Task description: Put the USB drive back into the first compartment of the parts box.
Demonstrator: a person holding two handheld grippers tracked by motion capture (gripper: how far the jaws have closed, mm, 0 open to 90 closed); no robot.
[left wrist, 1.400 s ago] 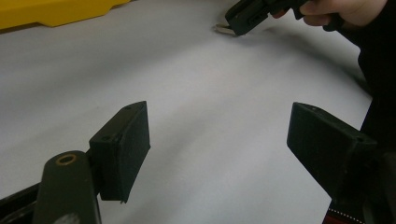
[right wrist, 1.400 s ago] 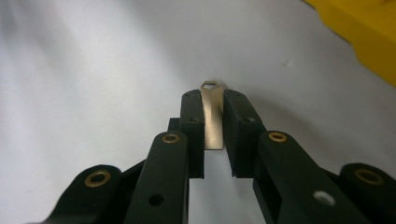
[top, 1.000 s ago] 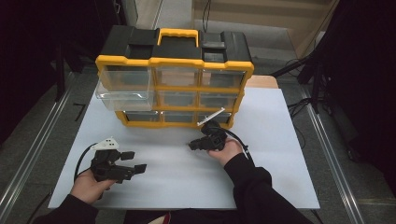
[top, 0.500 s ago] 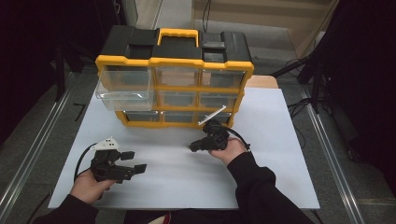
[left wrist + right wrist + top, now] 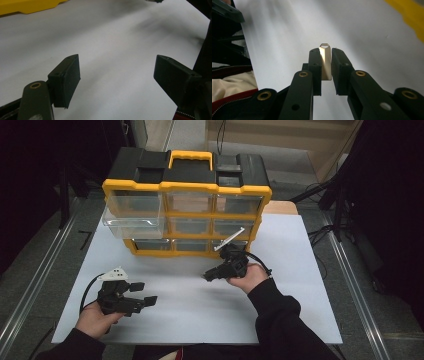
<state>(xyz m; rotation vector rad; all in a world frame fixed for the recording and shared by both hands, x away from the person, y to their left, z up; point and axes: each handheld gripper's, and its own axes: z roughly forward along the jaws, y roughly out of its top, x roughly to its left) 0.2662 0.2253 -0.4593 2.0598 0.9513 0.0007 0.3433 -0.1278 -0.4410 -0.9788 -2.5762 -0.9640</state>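
My right gripper [image 5: 325, 56] is shut on a small flat silver metal piece [image 5: 325, 60] with a loop at its tip, upright between the jaws above the white tabletop. In the high view the right gripper [image 5: 207, 276] points left, just in front of a yellow and black drawer organizer [image 5: 185, 195]. One clear drawer [image 5: 131, 222] at the organizer's left is pulled out. My left gripper [image 5: 142, 294] rests low at the front left with its jaws wide apart. Between the left gripper's [image 5: 117, 72] jaws there is nothing but the table surface.
The white tabletop [image 5: 200, 315] stretches between the two hands and to the right of the organizer. A yellow edge of the organizer [image 5: 27, 6] lies far ahead of the left gripper. Metal rails run along both sides of the table.
The right hand has edged slightly toward the organizer with the metal piece still held. The left gripper has not moved.
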